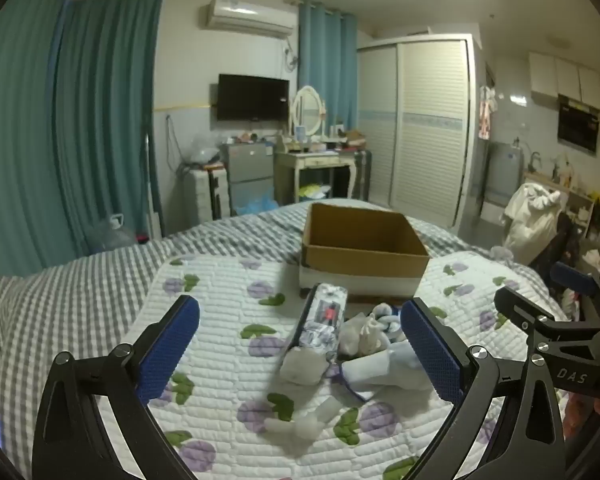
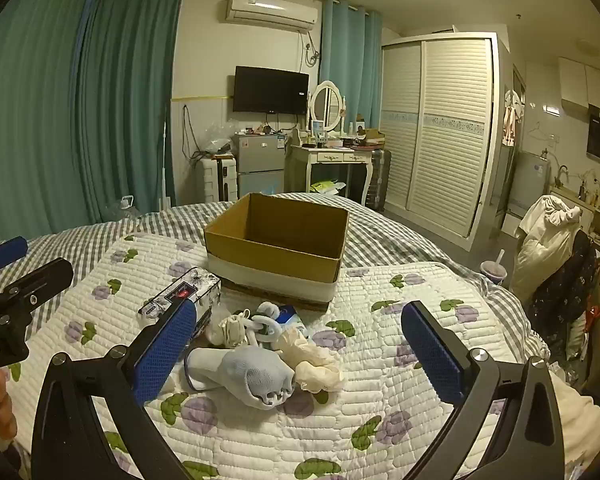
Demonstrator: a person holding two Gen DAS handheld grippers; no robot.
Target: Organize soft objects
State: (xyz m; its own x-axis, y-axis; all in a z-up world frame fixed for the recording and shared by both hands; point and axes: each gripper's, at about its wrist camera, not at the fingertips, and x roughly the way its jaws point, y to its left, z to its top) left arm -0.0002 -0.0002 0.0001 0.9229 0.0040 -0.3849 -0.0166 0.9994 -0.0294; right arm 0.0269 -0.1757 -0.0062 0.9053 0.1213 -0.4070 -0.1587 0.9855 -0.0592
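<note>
A pile of soft things lies on the floral quilt [image 2: 380, 360] in front of an open cardboard box [image 2: 278, 240]: a pale blue sock [image 2: 260, 372], a beige cloth [image 2: 312, 356], a white and blue plush [image 2: 260, 322] and a printed tissue pack [image 2: 188, 292]. In the left wrist view I see the box [image 1: 360, 248], the tissue pack [image 1: 324, 320], a grey sock [image 1: 302, 366] and the plush [image 1: 380, 320]. My left gripper [image 1: 300, 356] is open above the pile, empty. My right gripper [image 2: 300, 354] is open over the sock and cloth, empty.
A small crumpled white piece [image 1: 300, 424] lies near me on the quilt. The bed has a grey checked sheet [image 1: 60, 300]. A chair with clothes [image 2: 552, 248] and a drink cup [image 2: 494, 270] stand at the right of the bed.
</note>
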